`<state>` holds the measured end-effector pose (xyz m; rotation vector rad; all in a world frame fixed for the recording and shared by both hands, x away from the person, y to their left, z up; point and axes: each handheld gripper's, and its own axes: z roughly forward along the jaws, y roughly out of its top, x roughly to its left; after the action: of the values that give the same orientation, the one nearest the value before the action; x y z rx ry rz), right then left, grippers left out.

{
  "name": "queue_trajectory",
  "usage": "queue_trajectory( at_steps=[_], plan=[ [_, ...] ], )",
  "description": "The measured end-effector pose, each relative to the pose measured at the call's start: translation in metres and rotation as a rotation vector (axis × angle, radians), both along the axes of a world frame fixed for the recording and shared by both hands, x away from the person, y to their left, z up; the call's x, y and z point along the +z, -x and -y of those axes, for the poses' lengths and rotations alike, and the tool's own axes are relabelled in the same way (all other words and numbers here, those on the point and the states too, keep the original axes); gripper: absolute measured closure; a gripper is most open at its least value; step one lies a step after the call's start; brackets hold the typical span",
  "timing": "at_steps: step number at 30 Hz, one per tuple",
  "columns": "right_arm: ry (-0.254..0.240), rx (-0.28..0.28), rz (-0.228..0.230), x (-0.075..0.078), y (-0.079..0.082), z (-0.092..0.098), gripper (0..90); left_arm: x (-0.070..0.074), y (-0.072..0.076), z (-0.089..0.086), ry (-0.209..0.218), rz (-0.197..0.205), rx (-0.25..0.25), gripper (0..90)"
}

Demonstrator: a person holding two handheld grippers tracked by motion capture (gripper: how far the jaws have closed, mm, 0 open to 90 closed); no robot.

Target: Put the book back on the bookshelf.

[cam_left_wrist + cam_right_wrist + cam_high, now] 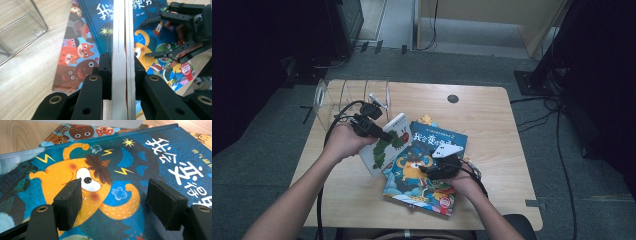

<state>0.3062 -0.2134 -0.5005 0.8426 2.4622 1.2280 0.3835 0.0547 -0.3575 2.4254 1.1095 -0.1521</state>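
Jaws: left gripper (119, 75) clamps white book (387, 142) | right gripper (115, 202) gapes over blue book (155, 157) | clear rack (344, 97) bookless

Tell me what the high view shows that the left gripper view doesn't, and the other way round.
High view alone: the caterpillar picture on the white book, both hands, and the whole table. Left gripper view alone: that book's page edges pinched between the left gripper pads, and a book with cartoon animal faces. Both share the blue book, the open right gripper over it, and the clear rack.

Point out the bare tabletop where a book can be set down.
Free: the wooden table's right side beyond the blue picture books, and its near-left corner. Crowded: the centre, with the books, and the back left, where the clear plastic rack stands.
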Motion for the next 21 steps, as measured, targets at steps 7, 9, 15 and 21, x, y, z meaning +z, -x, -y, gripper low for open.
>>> queue_trajectory(
  at_steps=[7, 9, 15, 21],
  plan=[
    [-0.003, 0.000, 0.000, 0.000, 0.000, 0.000, 28.8, 0.005, 0.000, -0.013, -0.015, 0.006, 0.028, 77.4],
    [-0.010, 0.002, 0.003, -0.001, 0.001, 0.002, 28.6, 0.007, 0.000, -0.017, -0.028, 0.006, 0.035, 77.4],
    [-0.010, 0.005, 0.002, -0.001, 0.000, 0.002, 27.9, 0.009, -0.005, -0.028, -0.018, 0.008, 0.052, 77.5],
    [-0.007, 0.006, 0.004, -0.001, 0.000, 0.002, 27.8, 0.013, -0.006, -0.033, -0.043, 0.015, 0.061, 77.5]
  ],
)
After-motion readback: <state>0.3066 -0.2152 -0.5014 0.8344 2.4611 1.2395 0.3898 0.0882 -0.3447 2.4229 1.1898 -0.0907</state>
